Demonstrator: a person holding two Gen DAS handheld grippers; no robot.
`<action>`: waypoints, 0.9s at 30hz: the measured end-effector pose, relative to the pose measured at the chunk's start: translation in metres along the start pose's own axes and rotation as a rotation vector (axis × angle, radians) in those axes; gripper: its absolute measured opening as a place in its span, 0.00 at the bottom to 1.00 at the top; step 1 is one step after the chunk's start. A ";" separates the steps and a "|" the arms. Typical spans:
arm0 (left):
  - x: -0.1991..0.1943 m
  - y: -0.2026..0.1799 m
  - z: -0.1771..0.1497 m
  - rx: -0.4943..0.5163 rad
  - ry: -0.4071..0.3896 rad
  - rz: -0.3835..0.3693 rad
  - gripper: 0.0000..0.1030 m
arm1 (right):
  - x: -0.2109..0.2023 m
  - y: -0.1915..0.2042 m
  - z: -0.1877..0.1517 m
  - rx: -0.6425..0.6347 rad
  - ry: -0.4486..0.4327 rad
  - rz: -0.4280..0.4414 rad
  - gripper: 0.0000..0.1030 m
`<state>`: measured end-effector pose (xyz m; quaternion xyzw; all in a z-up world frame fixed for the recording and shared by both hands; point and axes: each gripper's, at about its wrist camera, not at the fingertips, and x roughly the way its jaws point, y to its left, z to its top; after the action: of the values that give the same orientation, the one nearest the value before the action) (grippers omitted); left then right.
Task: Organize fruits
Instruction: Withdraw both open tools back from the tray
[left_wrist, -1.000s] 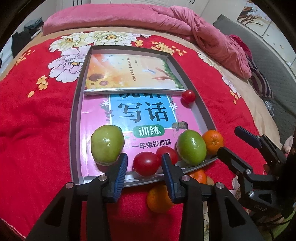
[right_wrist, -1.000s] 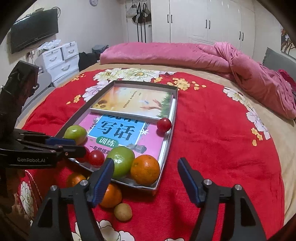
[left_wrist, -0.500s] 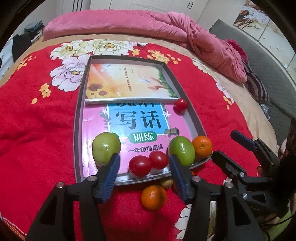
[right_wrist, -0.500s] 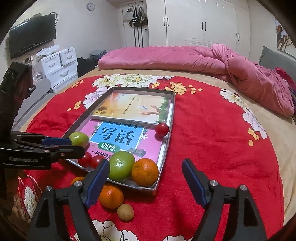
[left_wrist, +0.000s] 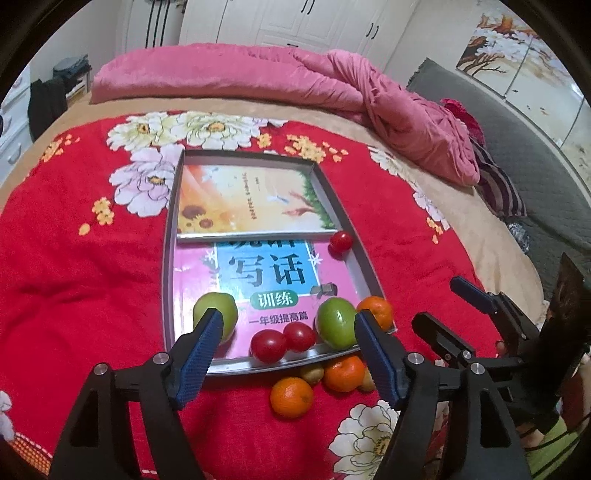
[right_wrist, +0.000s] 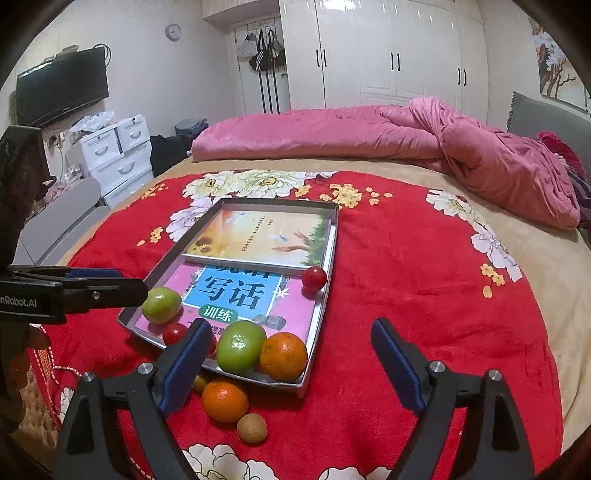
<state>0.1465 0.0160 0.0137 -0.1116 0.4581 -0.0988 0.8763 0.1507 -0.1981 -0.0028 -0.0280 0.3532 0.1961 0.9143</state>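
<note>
A grey tray (left_wrist: 168, 258) (right_wrist: 325, 306) lined with two books lies on the red floral blanket. At its near end sit a green apple (left_wrist: 214, 314), two red tomatoes (left_wrist: 267, 345), a second green apple (left_wrist: 336, 323) and an orange (left_wrist: 375, 308). Another tomato (left_wrist: 340, 242) rests by the right rim. Two oranges (left_wrist: 291, 397) and small brown fruits (right_wrist: 252, 427) lie on the blanket in front. My left gripper (left_wrist: 288, 321) hovers above the tomatoes, jaws opening, gripping nothing. My right gripper (right_wrist: 291, 328) hangs over the tray's near corner, jaws also opening, empty.
A rumpled pink quilt (left_wrist: 369, 96) covers the far side of the bed. White drawers (right_wrist: 114, 155) and a wall television (right_wrist: 62, 85) stand to the left, wardrobes (right_wrist: 388, 55) behind. The left gripper (right_wrist: 133, 282) reaches in beside the left apple (right_wrist: 161, 304).
The left jaws, earlier close around a red tomato at the tray's front edge, have spread wide and lifted away. The right jaws have also widened and that gripper has risen a little.
</note>
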 end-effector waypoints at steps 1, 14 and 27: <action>-0.002 -0.001 0.001 0.002 -0.004 0.001 0.73 | -0.001 0.000 0.001 0.001 -0.003 0.001 0.85; -0.018 -0.009 0.001 0.027 -0.034 0.007 0.76 | -0.020 0.008 0.004 -0.007 -0.044 0.030 0.88; -0.026 -0.012 -0.003 0.045 -0.034 -0.012 0.76 | -0.029 0.013 0.001 -0.030 -0.050 0.039 0.89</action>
<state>0.1284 0.0113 0.0359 -0.0963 0.4401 -0.1124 0.8856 0.1268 -0.1955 0.0186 -0.0298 0.3276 0.2199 0.9184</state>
